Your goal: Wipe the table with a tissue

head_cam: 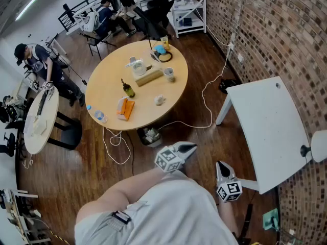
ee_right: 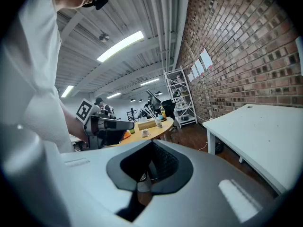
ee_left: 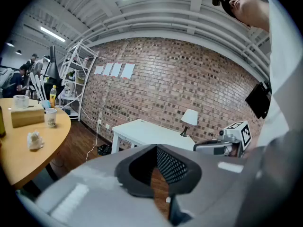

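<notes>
The round wooden table (head_cam: 107, 80) stands well ahead of me. On it lie a crumpled white tissue (head_cam: 160, 100) and an orange-and-white tissue box (head_cam: 124, 108). Both grippers hang near my body, far from that table. My left gripper (head_cam: 192, 147) is shut with nothing in it, and my right gripper (head_cam: 219, 164) beside it also has its jaws together and empty. In the left gripper view the left gripper (ee_left: 156, 148) points past the table edge (ee_left: 14, 148), with the tissue (ee_left: 34, 140) at the far left. The right gripper (ee_right: 152, 143) faces the round table (ee_right: 161, 126) in the distance.
A white table (head_cam: 265, 131) stands close on my right by the brick wall, with a lamp (head_cam: 314, 147) behind it. The round table also carries a bottle (head_cam: 127, 88), a cup (head_cam: 169, 74) and a wooden box (head_cam: 148, 77). A bin (head_cam: 149, 135) and cables (head_cam: 115, 142) lie beneath it.
</notes>
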The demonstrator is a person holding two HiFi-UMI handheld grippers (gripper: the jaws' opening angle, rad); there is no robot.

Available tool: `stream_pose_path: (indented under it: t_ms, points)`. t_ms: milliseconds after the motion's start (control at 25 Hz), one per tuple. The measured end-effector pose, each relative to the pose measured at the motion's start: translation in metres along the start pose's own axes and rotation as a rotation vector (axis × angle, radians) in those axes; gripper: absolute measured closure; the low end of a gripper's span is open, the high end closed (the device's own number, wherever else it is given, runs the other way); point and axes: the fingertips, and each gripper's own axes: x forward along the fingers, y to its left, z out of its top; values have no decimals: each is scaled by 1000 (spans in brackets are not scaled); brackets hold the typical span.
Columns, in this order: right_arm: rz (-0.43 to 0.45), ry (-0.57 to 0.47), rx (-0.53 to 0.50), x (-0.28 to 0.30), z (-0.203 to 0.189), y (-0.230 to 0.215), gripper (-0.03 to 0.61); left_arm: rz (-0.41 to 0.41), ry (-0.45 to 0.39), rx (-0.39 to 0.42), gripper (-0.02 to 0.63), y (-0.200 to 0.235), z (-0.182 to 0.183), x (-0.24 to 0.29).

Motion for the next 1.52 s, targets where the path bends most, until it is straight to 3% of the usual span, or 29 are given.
stream_pose_path:
  t_ms: [240,560,760,1080,1200,1360,1440,1520]
  points:
    - [4,27,-38,61,19,-10,571,27,-52,-83,611,68,18,2]
    - [-25,69,-59,129,61,-34,571,-7,-54,-76,611,143,50,21]
    - [38,76,-100,194,96,-34,571,2,-38,-41,611,203,75,24]
    - [48,149,-96,258,99,-27,571,86,13,-47,611,278,53,-6]
    - [56,162,-106,276,104,-32,571,188,66,-10,609,314,40,-20]
    - [54,167,-82,291,105,-42,571,383,229,164,609,376,12,-44]
    - [54,179,-72,294,99,-46,571,422,330,221,607,399,-9,-50]
    - [48,186,-55,295,96,-51,571,427,421,234,563,416,-28,-54]
